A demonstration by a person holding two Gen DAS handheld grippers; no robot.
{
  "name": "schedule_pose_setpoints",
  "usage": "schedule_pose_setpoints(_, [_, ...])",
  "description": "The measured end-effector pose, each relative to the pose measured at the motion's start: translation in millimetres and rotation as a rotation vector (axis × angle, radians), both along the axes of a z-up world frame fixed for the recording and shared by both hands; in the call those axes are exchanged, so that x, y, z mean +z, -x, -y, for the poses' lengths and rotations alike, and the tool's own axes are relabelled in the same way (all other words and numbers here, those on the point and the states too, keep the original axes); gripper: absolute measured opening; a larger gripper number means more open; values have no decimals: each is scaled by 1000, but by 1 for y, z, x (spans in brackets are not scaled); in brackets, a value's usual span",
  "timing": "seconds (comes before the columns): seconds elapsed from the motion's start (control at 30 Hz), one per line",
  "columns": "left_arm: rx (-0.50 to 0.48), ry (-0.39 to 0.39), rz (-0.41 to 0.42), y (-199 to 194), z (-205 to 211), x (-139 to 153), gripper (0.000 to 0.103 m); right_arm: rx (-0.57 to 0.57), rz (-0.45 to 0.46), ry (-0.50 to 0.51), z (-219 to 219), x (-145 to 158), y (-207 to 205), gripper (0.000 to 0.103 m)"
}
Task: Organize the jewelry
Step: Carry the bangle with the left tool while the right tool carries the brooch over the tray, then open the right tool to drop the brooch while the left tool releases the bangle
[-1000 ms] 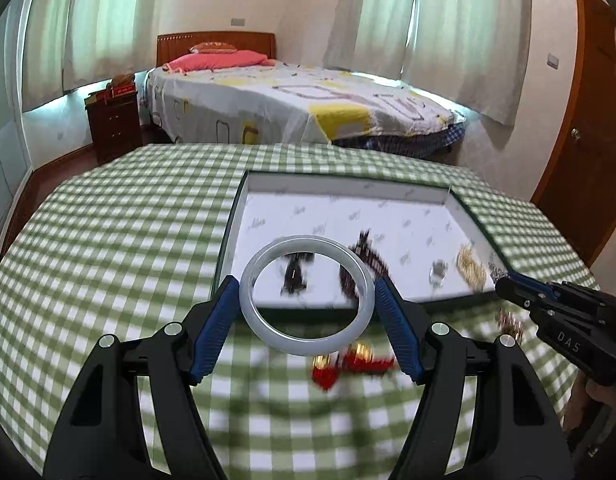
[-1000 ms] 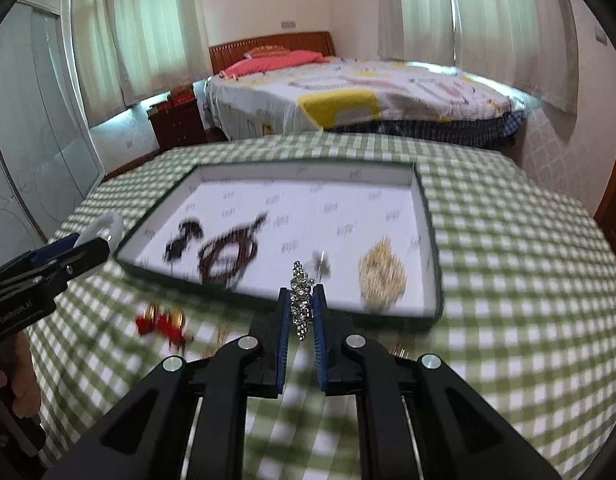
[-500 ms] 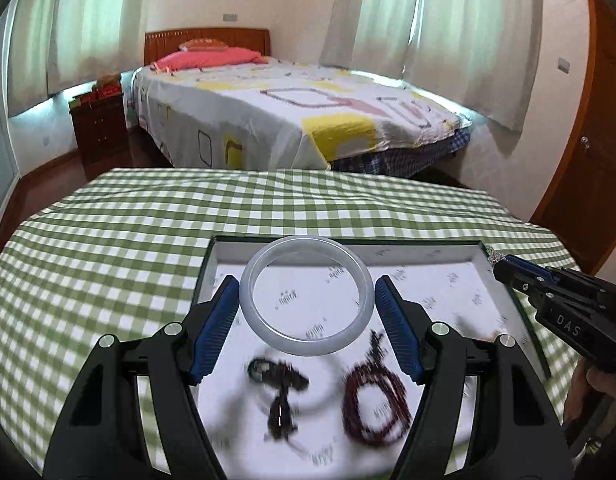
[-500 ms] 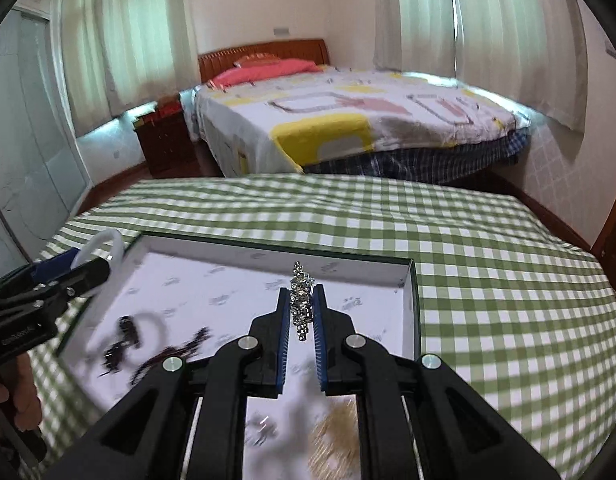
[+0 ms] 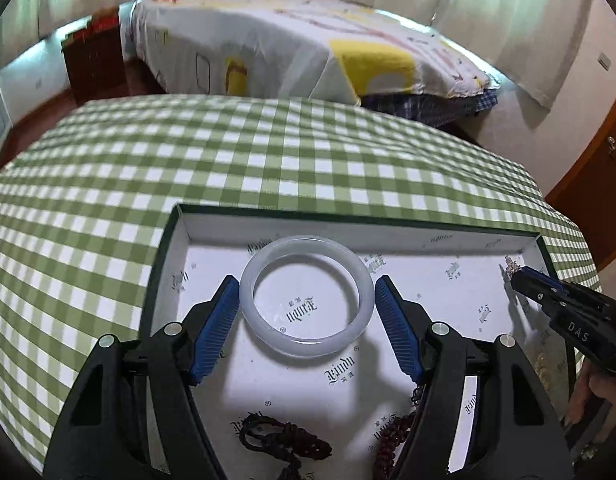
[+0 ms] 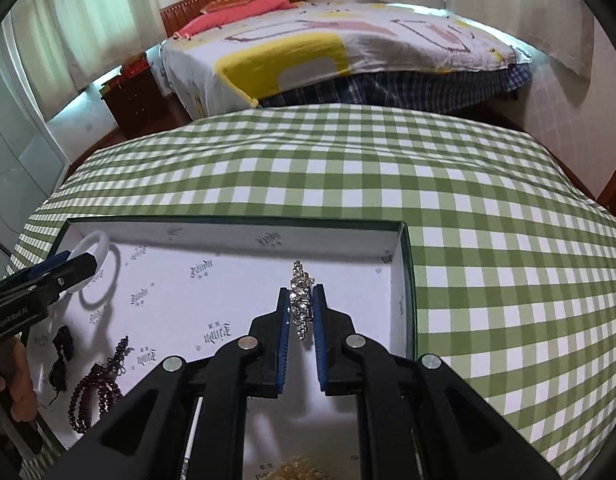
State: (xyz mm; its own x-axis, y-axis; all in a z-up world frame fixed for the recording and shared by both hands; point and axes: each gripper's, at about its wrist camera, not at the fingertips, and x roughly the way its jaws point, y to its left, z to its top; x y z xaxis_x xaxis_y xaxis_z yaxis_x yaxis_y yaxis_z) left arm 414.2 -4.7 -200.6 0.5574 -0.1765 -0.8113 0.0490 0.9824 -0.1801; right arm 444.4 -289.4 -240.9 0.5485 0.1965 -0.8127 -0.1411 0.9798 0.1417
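A white jade bangle (image 5: 307, 295) sits between the blue pads of my left gripper (image 5: 307, 286), low over the far left part of the white-lined tray (image 5: 388, 224). The pads stand a little off the bangle on both sides. The bangle also shows in the right wrist view (image 6: 95, 245). My right gripper (image 6: 301, 298) is shut on a silver rhinestone piece (image 6: 301, 300) over the tray's far right part (image 6: 404, 280).
A dark cord bracelet (image 5: 284, 442) and a dark red bead strand (image 6: 96, 388) lie in the tray's near left part. A gold chain heap (image 6: 296, 470) lies under the right gripper. The green checked cloth (image 6: 488, 240) surrounds the tray. A bed stands beyond.
Both grippers moved forward and down over the tray. The left pads have spread slightly off the bangle, which now lies low by the far wall. The right gripper still holds the rhinestone piece.
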Motion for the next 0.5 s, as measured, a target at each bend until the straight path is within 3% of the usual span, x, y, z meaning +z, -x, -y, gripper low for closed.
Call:
schedule_pose_setpoints(0.2, [-26, -38, -37, -3, 7, -7, 68, 12, -6, 13, 2, -1, -1, 13])
schedule_pose_setpoints(0.3, [-30, -43, -42, -4, 10, -7, 68, 7, -7, 10, 2, -2, -1, 27])
schedule_pose_setpoints(0.5, [-44, -46, -55, -10, 22, -13, 69, 12, 18, 3, 2, 0, 3, 35])
